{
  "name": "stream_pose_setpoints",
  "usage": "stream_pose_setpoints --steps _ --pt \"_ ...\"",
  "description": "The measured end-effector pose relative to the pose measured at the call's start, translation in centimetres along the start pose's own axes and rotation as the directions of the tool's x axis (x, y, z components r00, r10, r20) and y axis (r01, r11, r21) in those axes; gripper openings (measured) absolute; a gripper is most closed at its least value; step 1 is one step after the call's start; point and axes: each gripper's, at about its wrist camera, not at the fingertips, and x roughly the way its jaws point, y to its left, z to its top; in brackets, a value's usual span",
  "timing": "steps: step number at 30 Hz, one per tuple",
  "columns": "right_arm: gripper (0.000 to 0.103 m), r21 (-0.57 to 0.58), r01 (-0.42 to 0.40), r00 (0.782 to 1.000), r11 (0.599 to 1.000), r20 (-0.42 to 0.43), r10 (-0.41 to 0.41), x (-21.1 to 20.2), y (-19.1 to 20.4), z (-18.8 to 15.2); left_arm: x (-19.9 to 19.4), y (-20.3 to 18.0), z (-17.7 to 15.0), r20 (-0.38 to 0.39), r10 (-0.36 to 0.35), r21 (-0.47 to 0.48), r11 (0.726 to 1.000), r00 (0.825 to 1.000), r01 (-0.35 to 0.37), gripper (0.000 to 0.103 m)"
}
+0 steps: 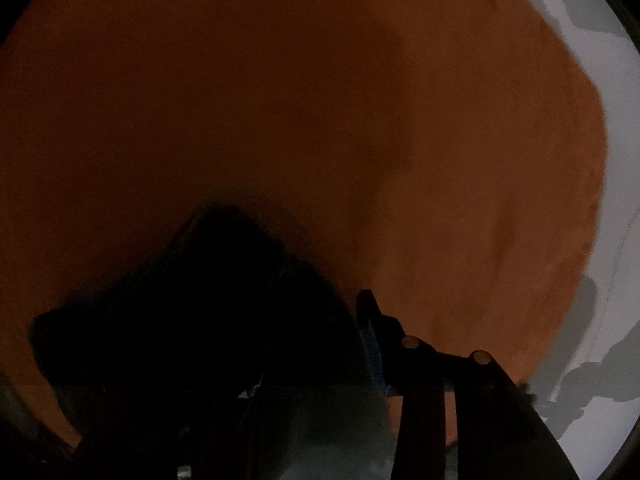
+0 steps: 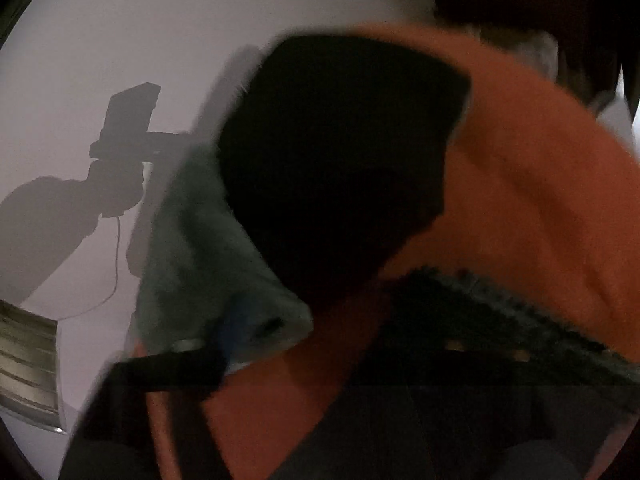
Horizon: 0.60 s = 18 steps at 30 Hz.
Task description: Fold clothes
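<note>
The left gripper (image 1: 320,360) sits low and dark in its own view; one finger (image 1: 370,320) shows clearly, the other is lost behind a black patch (image 1: 192,300), so I cannot tell how its jaws stand or whether they pinch anything; beyond it the orange cloth (image 1: 280,100) fills nearly the whole view, lying fairly smooth, with the pale table (image 1: 624,160) showing only along the right edge.

The right gripper (image 2: 332,364) is blurred; one finger (image 2: 172,372) reaches in from the lower left, the other is hidden under dark fabric, so its state too cannot be told; around it lie orange cloth (image 2: 540,200), a black piece (image 2: 340,160) and a grey-green fuzzy piece (image 2: 200,260), bunched together; past them the table (image 2: 100,20) carries the shadow of a hand and rig.

Judging from this, a fold of the orange garment is in hand, probably being laid down; the next move calls for letting the cloth settle flat, then finding a fresh edge to grip, without dragging the layers askew.
</note>
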Motion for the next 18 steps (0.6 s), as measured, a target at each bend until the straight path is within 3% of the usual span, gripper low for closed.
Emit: stream_pose_setpoints --steps 2,5,7,10,13,18 --pt "0.077 -0.063 -0.037 0.999 0.997 0.014 0.038 -3.0 0.5 -0.6 -1.4 -0.1 -0.2 -0.016 -0.054 0.038 0.998 0.998 0.055 0.042" --pt "0.077 -0.166 -0.010 0.997 0.986 0.071 0.022 -8.2 -0.9 -3.0 -4.3 0.4 -1.4 -0.056 -0.157 0.124 0.979 0.986 0.163 0.046" --pt "0.077 -0.202 0.023 0.992 0.979 0.125 0.002 -10.8 -3.2 -5.1 -6.6 1.1 -2.8 -0.067 -0.212 0.219 0.950 0.975 0.222 0.049" --pt "0.077 -0.189 0.086 0.987 0.978 0.149 -0.058 -13.1 -9.0 -8.7 -9.5 3.2 -5.6 -0.120 -0.273 0.367 0.881 0.955 0.298 0.057" --pt "0.077 -0.150 0.060 0.994 0.987 0.100 -0.046 -12.9 -14.1 -10.7 -11.9 7.5 -8.4 -0.083 -0.298 0.484 0.822 0.951 0.300 0.057" --pt "0.077 -0.031 0.000 1.000 1.000 0.003 0.000 -10.8 -18.2 -11.9 -11.7 15.6 -10.3 0.030 -0.355 0.485 0.822 0.934 0.297 0.059"
